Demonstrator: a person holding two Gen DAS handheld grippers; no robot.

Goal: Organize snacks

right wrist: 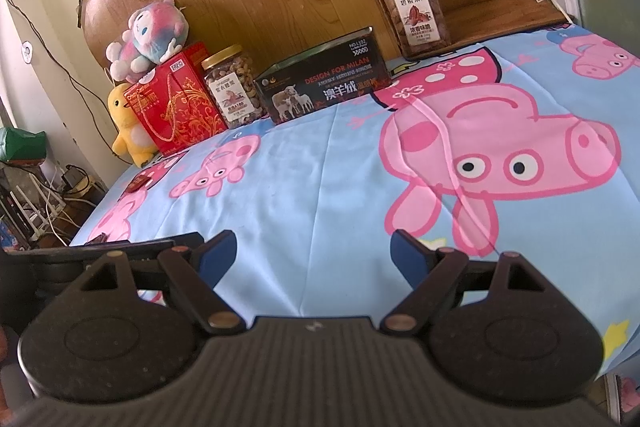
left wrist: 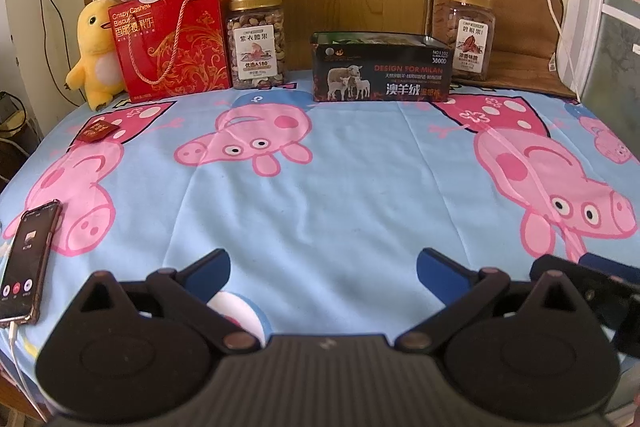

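Nearest the lens, the left gripper [left wrist: 323,267] hovers low over the near edge of the bed sheet [left wrist: 340,195], jaws spread wide and empty; the right gripper [right wrist: 314,255] beside it is equally wide, holding nothing. The snacks stand well apart from both, along the far edge: a red biscuit box [left wrist: 172,39] and nut jar [left wrist: 256,43] toward the far left corner, a black box [left wrist: 382,71] mid-edge with its long axis along that edge, a second jar [left wrist: 469,35] far right. A small red packet [left wrist: 97,131] lies near the left edge, likely closer to the left gripper
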